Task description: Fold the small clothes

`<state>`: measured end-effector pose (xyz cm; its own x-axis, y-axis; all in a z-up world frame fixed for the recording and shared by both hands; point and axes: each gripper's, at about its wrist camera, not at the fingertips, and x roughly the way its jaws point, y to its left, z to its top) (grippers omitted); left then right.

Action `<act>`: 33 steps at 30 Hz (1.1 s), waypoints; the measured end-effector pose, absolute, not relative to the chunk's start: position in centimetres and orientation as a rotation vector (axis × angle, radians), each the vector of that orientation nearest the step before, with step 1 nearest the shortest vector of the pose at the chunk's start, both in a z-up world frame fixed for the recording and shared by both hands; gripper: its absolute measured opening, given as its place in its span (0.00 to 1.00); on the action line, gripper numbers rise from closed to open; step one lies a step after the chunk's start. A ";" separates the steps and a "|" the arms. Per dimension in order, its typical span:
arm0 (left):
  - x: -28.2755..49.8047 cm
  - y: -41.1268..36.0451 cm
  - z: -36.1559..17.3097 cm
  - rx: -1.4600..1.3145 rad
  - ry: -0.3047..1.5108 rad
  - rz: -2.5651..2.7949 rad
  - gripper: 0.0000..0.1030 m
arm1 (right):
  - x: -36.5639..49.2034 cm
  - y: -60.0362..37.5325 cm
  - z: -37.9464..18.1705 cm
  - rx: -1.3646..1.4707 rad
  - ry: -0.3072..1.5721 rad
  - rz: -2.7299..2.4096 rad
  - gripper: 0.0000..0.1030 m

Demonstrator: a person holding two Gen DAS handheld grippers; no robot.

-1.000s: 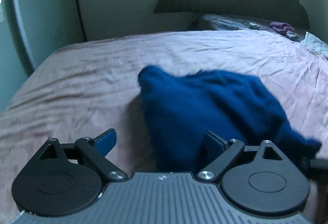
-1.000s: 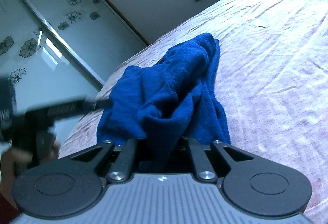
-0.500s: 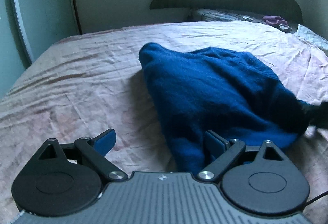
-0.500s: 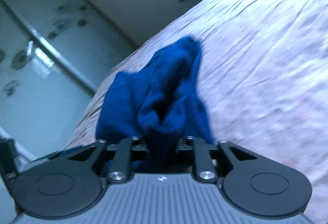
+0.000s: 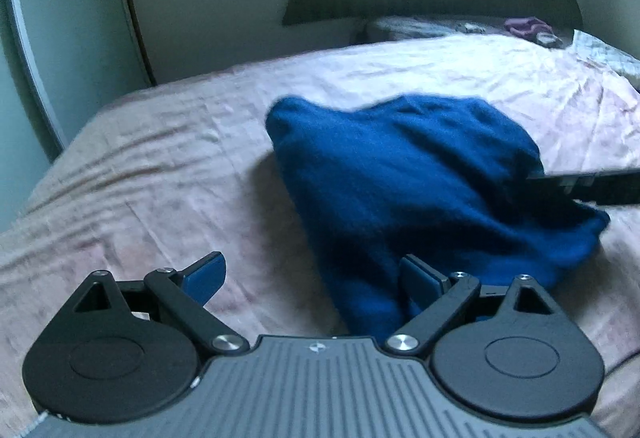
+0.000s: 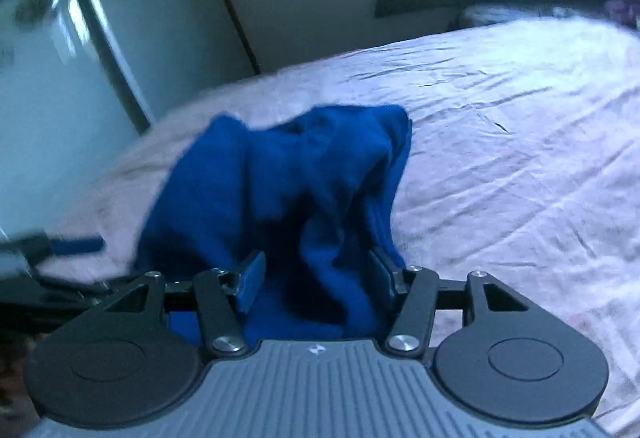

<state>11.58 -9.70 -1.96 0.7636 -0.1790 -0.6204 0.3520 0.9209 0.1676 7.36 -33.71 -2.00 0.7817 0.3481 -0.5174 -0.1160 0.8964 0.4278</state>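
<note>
A: Where's the cloth [image 6: 288,181]?
B: Bunched on your bed [image 6: 520,141]. Your right hand-held gripper [image 6: 316,284] has just been spreading, cloth loose between its pads.
A: My left?
B: Left hand-held gripper [image 5: 312,278] gapes wide, gripping nothing.

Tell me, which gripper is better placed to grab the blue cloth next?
Probably the right gripper: its jaws have just been opening, and the blue cloth bunches between them. The left gripper is open wide at one edge.

Lighting is dim, with a cool blue cast. Both fisheye views bend straight lines at the edges. Motion blur softens the blue garment [image 6: 304,173] and the wardrobe door [image 6: 60,37]; glare streaks the door.
</note>
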 end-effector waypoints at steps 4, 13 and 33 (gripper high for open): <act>13.4 -10.2 -0.8 0.245 0.628 -0.292 0.92 | 10.9 -34.1 1.0 0.276 0.565 0.282 0.55; 15.9 -11.5 -0.5 0.228 0.615 -0.285 0.92 | 23.9 -33.4 0.7 0.156 0.632 0.484 0.55; 20.3 -12.9 -0.9 0.192 0.627 -0.258 0.93 | 27.4 -30.1 -1.1 -0.052 0.665 0.500 0.07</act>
